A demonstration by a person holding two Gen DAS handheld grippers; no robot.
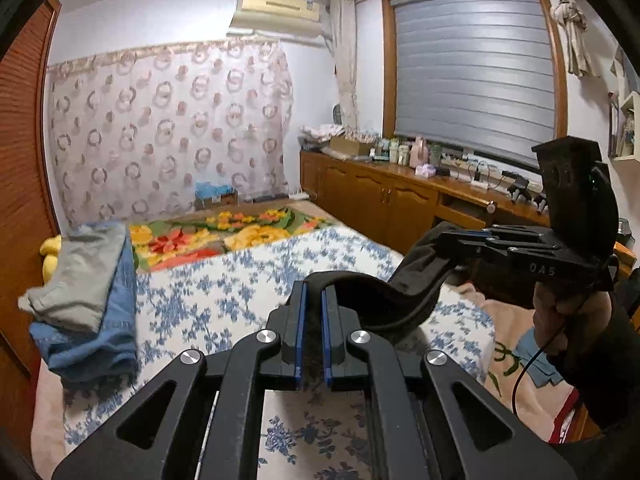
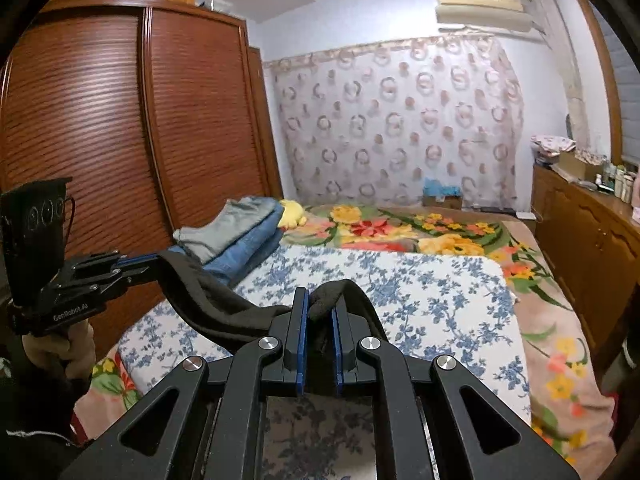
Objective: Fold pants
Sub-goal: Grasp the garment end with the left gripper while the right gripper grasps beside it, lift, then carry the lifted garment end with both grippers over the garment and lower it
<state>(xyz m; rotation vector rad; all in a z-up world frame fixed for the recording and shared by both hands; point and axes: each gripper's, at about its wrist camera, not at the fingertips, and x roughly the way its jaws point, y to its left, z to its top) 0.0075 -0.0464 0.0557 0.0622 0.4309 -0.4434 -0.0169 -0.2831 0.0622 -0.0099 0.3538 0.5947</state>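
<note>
A bed [image 2: 500, 300] with a blue-flowered sheet [image 2: 420, 300] over a bright floral blanket [image 2: 400, 228] fills a room with a wooden wardrobe [image 2: 100, 120], a low cabinet [image 1: 380, 196] and a shuttered window [image 1: 472, 72]. Two folded garments, grey on blue, are stacked [image 1: 88, 292] at the bed's side. The left tool [image 1: 313, 292] and right tool [image 2: 319, 300] are each clamped nearly closed on the one pair of black pants [image 1: 384, 300], which hangs between them above the sheet.

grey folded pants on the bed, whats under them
The grey folded pants lie on top of folded blue jeans, which rest on the floral sheet. Behind the stack a yellow soft toy peeks out. Anything else beneath the jeans is covered.
</note>
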